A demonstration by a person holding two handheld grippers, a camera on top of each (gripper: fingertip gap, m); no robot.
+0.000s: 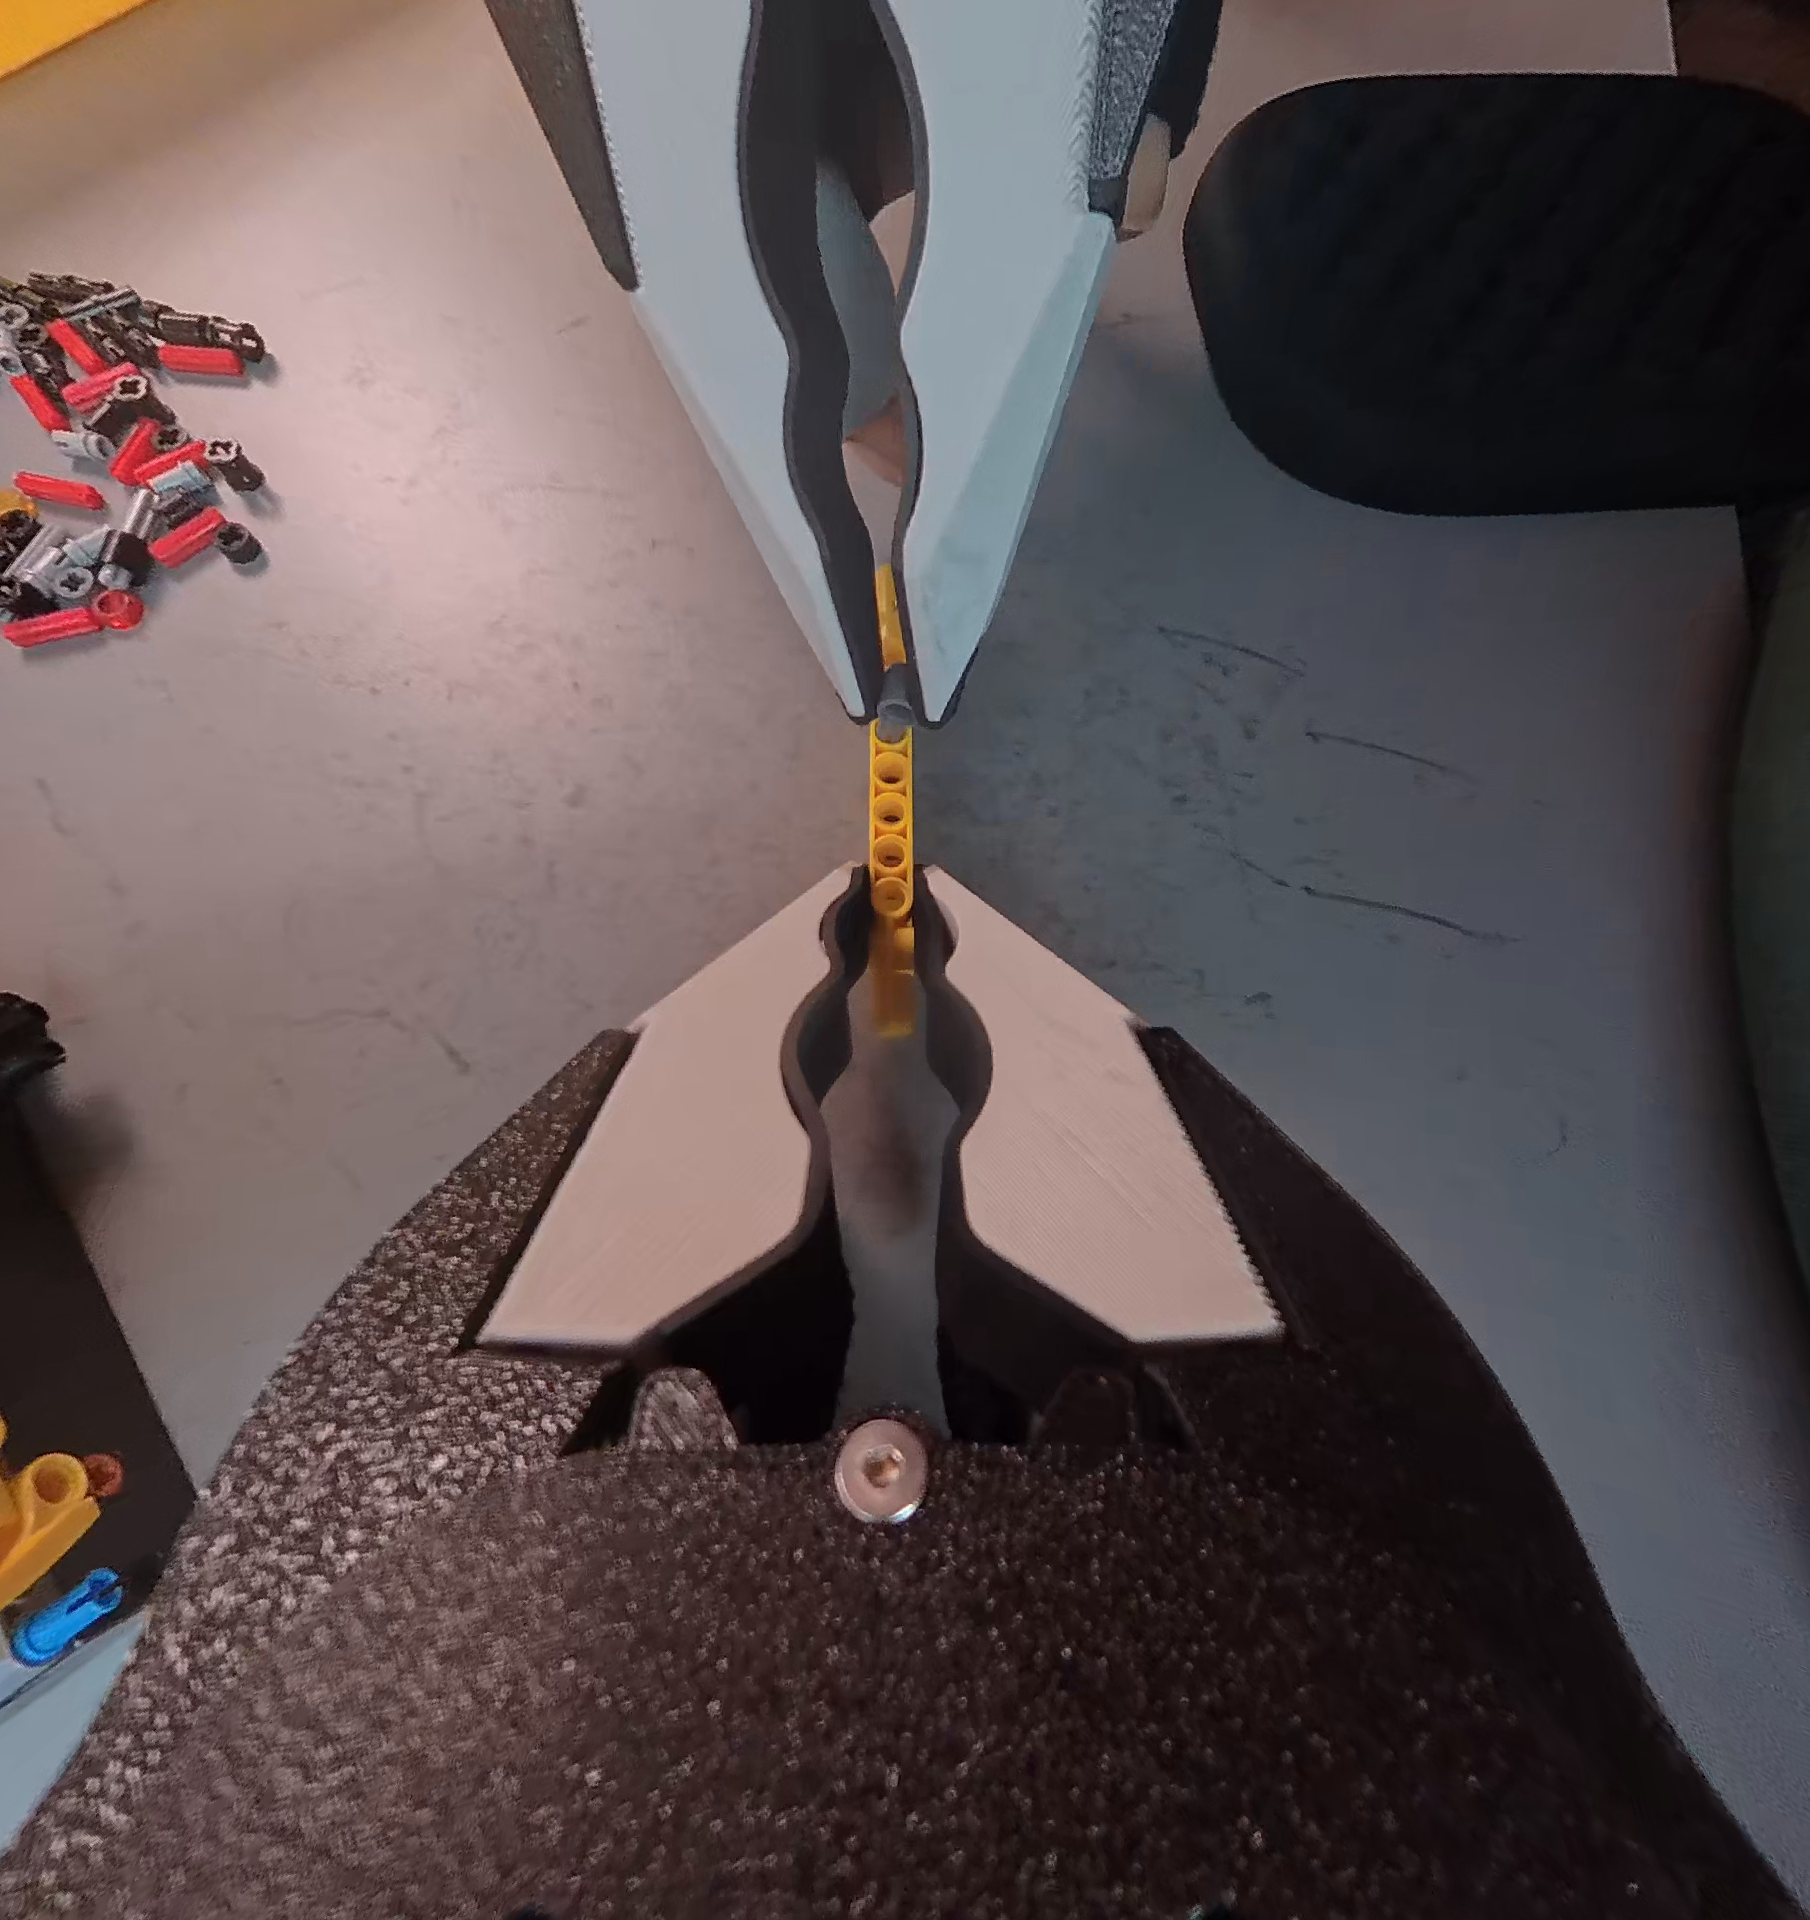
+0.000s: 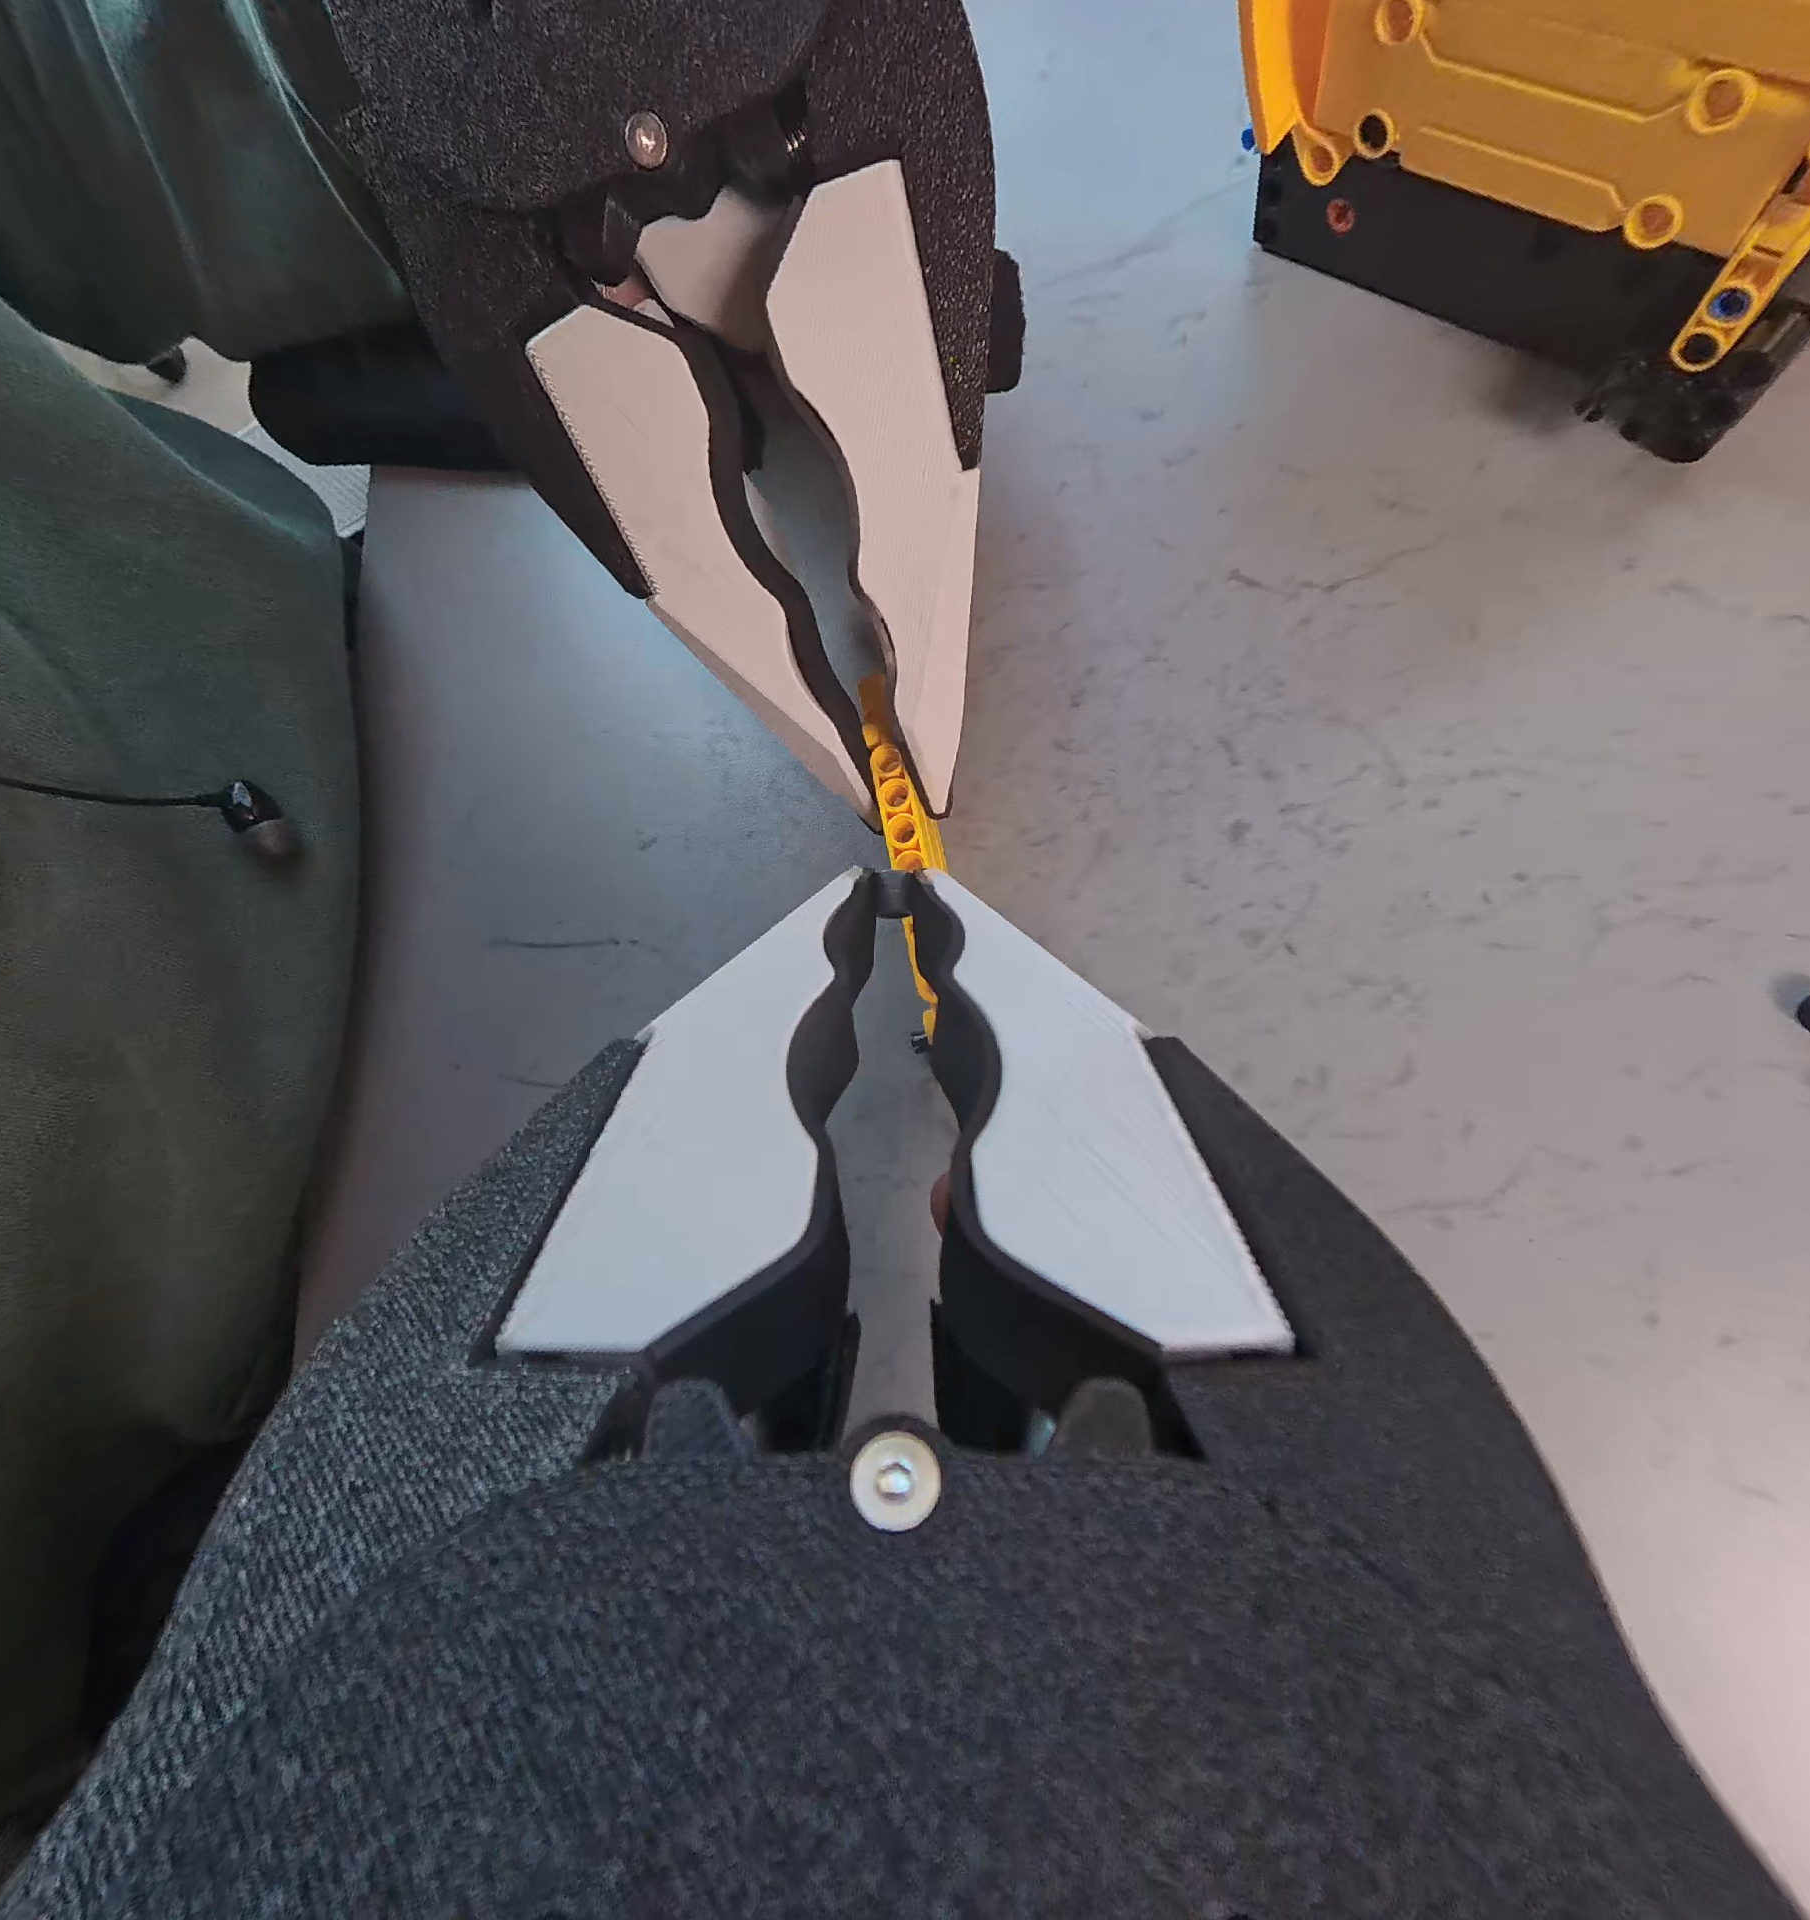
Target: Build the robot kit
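Presently, left claw (image 1: 893,891) is clamped narrow on one end of a yellow perforated beam (image 1: 890,821); right claw (image 1: 893,717), entering at 12 o'clock, pinches a small dark pin (image 1: 896,711) against the beam's far end. Whether the pin is seated cannot be told. Loose red, black and grey pins (image 1: 101,447) lie on the bench (image 1: 465,831) at 10 o'clock; a yellow-and-black brick-built model (image 2: 1566,187) stands at 1 o'clock in the right wrist view. No legible writing.

No writing, label, brand, number or sign can be read in either wrist view. Nothing on the table or on the grippers carries legible marks.
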